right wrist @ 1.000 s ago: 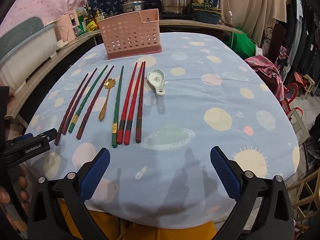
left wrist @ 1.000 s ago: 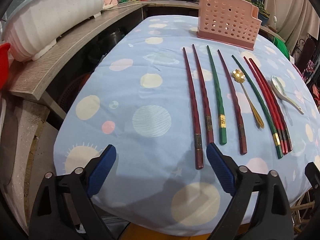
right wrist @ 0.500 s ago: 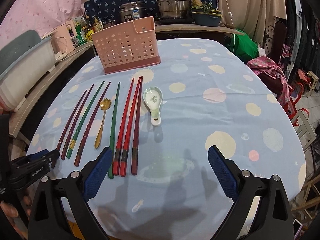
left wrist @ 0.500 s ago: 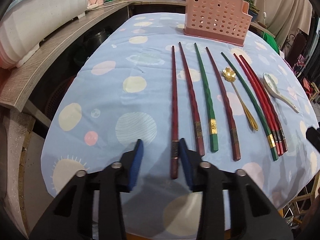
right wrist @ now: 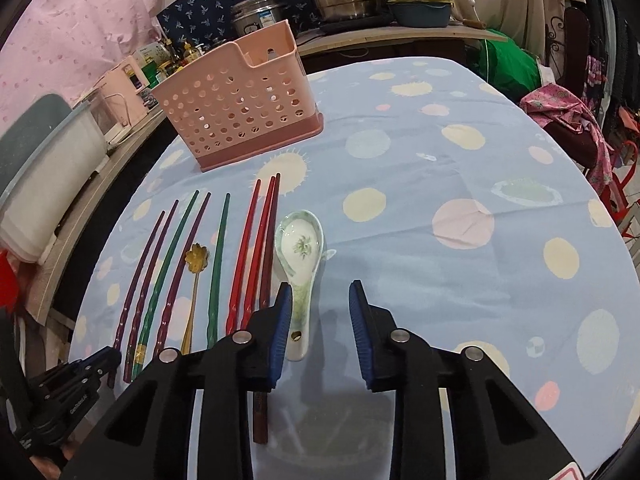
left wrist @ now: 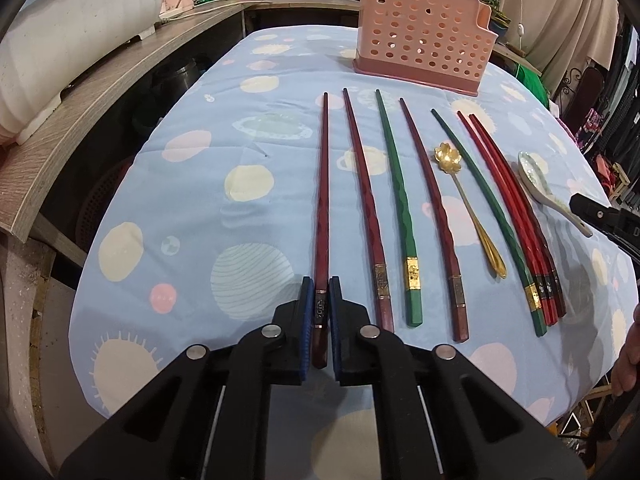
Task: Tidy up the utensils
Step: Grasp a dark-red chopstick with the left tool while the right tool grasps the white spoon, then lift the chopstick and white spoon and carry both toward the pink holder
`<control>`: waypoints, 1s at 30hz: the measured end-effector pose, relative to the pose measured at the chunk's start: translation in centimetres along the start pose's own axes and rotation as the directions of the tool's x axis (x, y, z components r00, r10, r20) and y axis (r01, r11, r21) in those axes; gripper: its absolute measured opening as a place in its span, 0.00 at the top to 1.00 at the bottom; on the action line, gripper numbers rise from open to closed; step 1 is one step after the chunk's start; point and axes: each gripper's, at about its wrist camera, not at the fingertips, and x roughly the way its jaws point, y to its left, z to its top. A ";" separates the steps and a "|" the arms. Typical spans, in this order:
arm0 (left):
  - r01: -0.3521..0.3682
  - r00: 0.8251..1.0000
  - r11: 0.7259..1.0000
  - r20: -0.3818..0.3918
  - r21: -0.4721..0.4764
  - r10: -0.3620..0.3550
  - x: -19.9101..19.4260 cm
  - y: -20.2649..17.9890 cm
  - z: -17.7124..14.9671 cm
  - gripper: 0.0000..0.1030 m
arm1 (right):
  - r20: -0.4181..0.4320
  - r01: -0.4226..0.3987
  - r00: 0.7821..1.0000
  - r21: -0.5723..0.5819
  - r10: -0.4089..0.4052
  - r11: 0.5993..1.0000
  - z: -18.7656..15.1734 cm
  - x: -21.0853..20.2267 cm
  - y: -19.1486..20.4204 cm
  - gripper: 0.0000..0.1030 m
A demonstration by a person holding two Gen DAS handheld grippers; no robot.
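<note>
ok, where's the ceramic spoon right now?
Right wrist view: the ceramic spoon lies on the tablecloth at the right end of the utensil row, beside the red chopsticks, its handle between the closing right claw's pads.

Eight chopsticks lie side by side on the blue spotted tablecloth (left wrist: 248,128), thick ends toward its near edge. The leftmost dark red chopstick (left wrist: 322,200) lies apart; two more dark red ones flank a green chopstick (left wrist: 396,200). A gold flower-bowled spoon (left wrist: 466,204) follows, then another green stick, three bunched red ones, and a white ceramic spoon (right wrist: 301,256). A perforated pink utensil holder (left wrist: 424,28) stands upright toward the far edge.
</note>
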 end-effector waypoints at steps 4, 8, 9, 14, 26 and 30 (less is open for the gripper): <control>-0.002 1.000 1.000 0.002 0.001 0.002 0.0 0.0 0.0 0.92 | -0.027 -0.009 1.000 -0.008 0.009 1.000 -0.3 0.8 0.2 0.79; -0.001 1.000 1.000 0.003 0.001 0.001 0.0 0.0 0.0 0.92 | -0.049 -0.013 0.999 -0.011 0.013 1.000 -0.9 1.4 0.2 0.82; 0.000 1.000 1.000 0.003 0.001 0.000 0.0 0.0 0.0 0.92 | -0.051 -0.016 0.999 -0.011 0.015 1.000 -1.0 1.5 0.3 0.82; -0.002 1.000 1.000 0.007 0.001 0.002 0.0 0.0 -0.1 0.92 | -0.052 -0.016 0.999 -0.023 0.014 1.000 -1.6 1.4 0.8 0.82; 0.007 1.000 1.000 0.027 0.003 -0.007 -0.1 0.1 -0.3 0.92 | -0.002 0.063 0.998 -0.105 -0.064 0.992 -2.8 1.0 1.9 0.92; 0.028 0.999 1.000 0.021 -0.002 -0.028 -0.2 0.3 -0.3 0.93 | 0.000 0.048 0.999 -0.082 -0.049 0.995 -2.6 0.4 1.5 0.92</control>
